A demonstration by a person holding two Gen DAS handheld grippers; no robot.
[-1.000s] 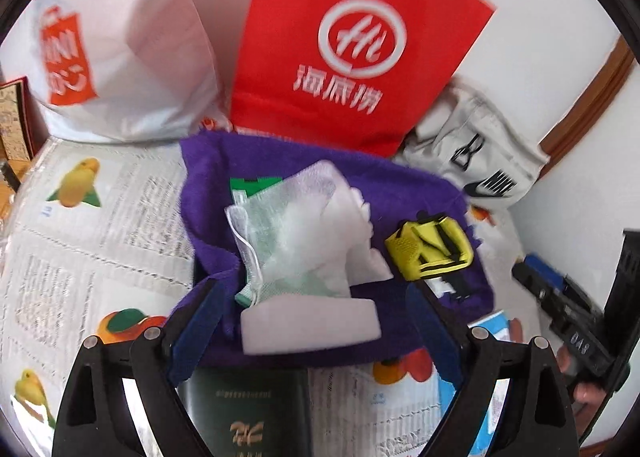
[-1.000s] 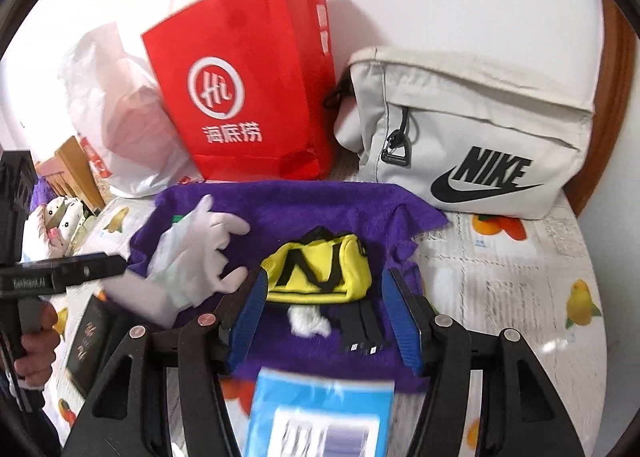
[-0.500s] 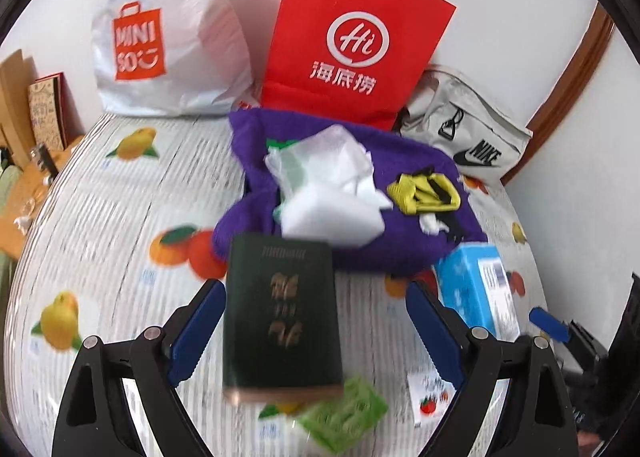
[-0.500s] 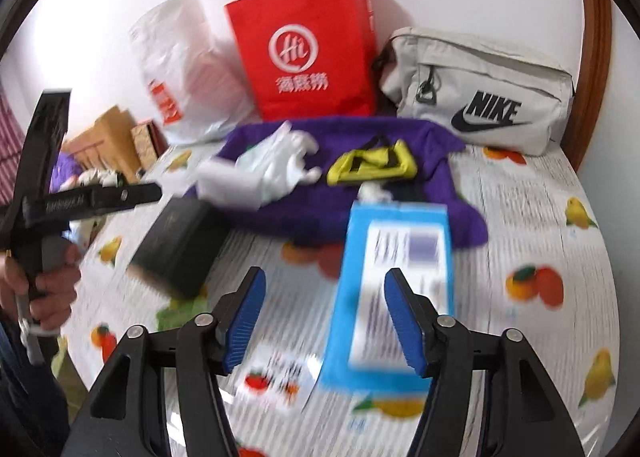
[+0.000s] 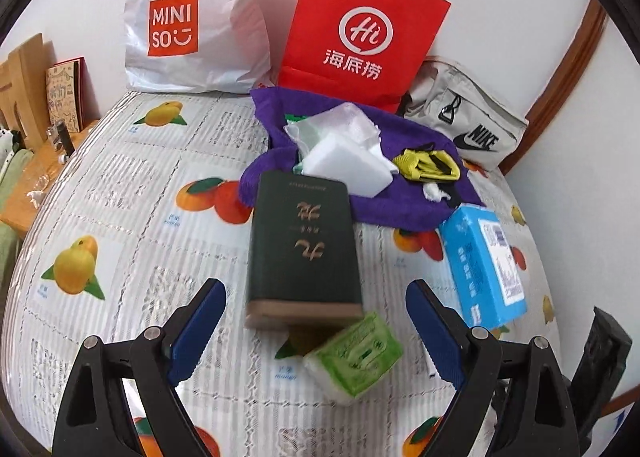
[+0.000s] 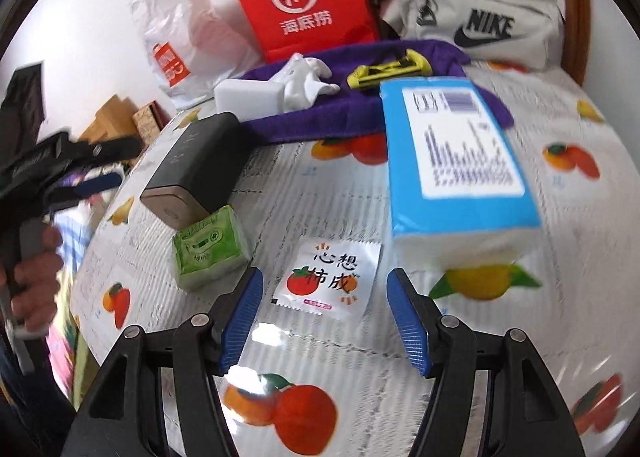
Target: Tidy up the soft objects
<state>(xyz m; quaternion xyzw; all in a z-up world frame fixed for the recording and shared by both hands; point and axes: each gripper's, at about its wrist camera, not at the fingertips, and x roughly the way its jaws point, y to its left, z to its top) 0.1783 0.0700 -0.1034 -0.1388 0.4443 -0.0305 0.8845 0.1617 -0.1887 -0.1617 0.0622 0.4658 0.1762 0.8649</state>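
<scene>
Fruit-printed cloth covers the table (image 5: 120,185), which stands against a white wall with three bags along its far edge: one white plastic shopping bag (image 5: 196,21), one red paper bag (image 5: 360,29) and one grey pouch (image 5: 464,117).

In front of the bags lies one purple towel (image 5: 400,201). On it sit one white sponge block (image 5: 348,165), one white glove (image 6: 306,77) and one yellow folded strap pouch (image 5: 428,167).

Nearer on the bare cloth there are one dark green book (image 5: 304,241), one blue tissue pack (image 5: 484,261), one small green tissue pack (image 5: 354,353) and one flat white sachet with a tomato print (image 6: 326,279).

The left gripper (image 5: 316,333) stands wide open and holds nothing. The green tissue pack lies between its blue fingers (image 5: 196,325), slightly toward 3 o'clock, touching neither of them, and the book lies just beyond it at 12 o'clock. The blue tissue pack is at about 2 o'clock, outside the fingers.

The right gripper (image 6: 324,317) is about half open and also empty. The sachet lies flat between its fingertips, toward 12 o'clock, without touching either pad. From there, the green tissue pack is at 10 o'clock and the blue pack at 1 o'clock.

A hand (image 6: 34,285) at the left edge of the right wrist view grips the other gripper's handle.
</scene>
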